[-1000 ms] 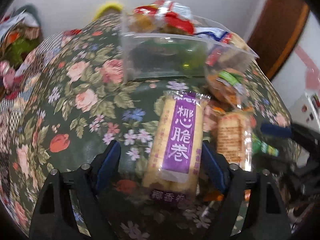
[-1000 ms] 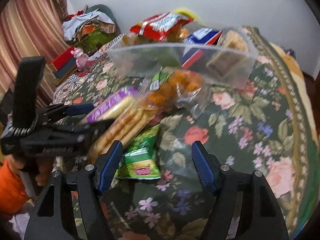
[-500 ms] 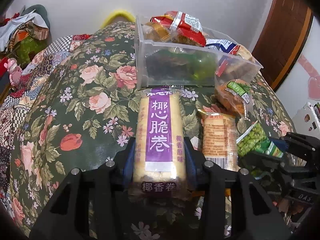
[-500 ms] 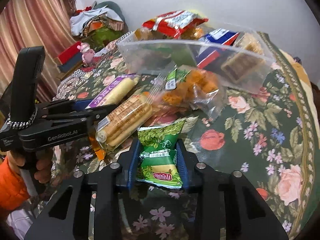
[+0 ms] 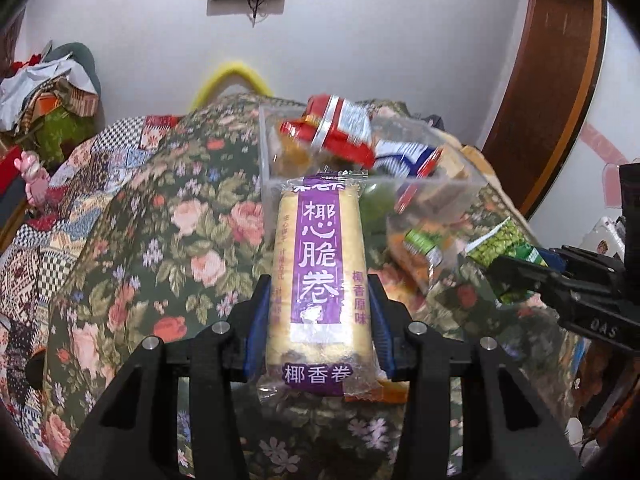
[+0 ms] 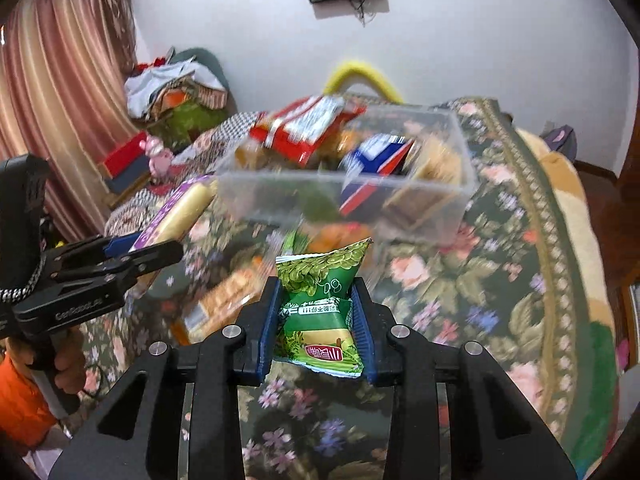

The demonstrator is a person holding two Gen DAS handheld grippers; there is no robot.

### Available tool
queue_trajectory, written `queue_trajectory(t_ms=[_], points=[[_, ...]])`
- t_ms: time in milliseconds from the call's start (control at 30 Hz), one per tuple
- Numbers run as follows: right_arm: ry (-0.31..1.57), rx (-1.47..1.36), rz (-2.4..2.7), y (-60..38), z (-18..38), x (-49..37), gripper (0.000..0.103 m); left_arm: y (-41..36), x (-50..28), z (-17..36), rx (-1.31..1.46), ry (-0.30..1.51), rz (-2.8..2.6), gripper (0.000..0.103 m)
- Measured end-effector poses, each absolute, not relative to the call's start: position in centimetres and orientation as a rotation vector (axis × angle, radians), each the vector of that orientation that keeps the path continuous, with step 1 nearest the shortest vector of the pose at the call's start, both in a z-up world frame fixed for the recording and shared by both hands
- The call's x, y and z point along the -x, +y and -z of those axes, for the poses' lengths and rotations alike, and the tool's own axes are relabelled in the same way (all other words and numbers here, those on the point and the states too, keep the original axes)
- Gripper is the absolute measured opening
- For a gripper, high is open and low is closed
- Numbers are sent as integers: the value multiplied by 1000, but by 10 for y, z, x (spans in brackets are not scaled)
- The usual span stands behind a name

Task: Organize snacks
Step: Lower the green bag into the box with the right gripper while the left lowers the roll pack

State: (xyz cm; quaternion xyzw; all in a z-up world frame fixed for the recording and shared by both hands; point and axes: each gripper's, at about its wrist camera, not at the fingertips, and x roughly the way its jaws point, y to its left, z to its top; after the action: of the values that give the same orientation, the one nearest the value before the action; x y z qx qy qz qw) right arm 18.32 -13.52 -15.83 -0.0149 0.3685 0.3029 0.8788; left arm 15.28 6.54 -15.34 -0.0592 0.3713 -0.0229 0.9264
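Observation:
My left gripper [image 5: 318, 320] is shut on a long purple-labelled coconut roll pack [image 5: 318, 264] and holds it lifted, pointing at the clear plastic bin [image 5: 452, 192]. My right gripper [image 6: 316, 320] is shut on a small green pea snack packet [image 6: 320, 300], raised above the floral cloth. The bin [image 6: 432, 208] holds several snack packs, a red one [image 6: 304, 124] on top. The right gripper with the green packet shows in the left wrist view [image 5: 516, 268]; the left gripper with the purple pack shows in the right wrist view [image 6: 132, 256].
An orange snack bag [image 5: 420, 256] and a biscuit pack [image 6: 224, 300] lie on the floral cloth [image 5: 160, 240] in front of the bin. A pile of clothes [image 6: 176, 88] and a curtain [image 6: 52, 100] are at the back left. A wooden door frame [image 5: 560, 80] is at the right.
Both grippers have closed on their packs and lifted them off the cloth, rising and tilting up toward the bin.

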Motion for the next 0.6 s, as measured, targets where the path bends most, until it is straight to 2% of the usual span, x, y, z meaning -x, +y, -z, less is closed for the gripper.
queue_trajectory(t_ms=[600], points=[[593,17,-525,-152,104,-246,31,48,-230,94,128,648,101,45]])
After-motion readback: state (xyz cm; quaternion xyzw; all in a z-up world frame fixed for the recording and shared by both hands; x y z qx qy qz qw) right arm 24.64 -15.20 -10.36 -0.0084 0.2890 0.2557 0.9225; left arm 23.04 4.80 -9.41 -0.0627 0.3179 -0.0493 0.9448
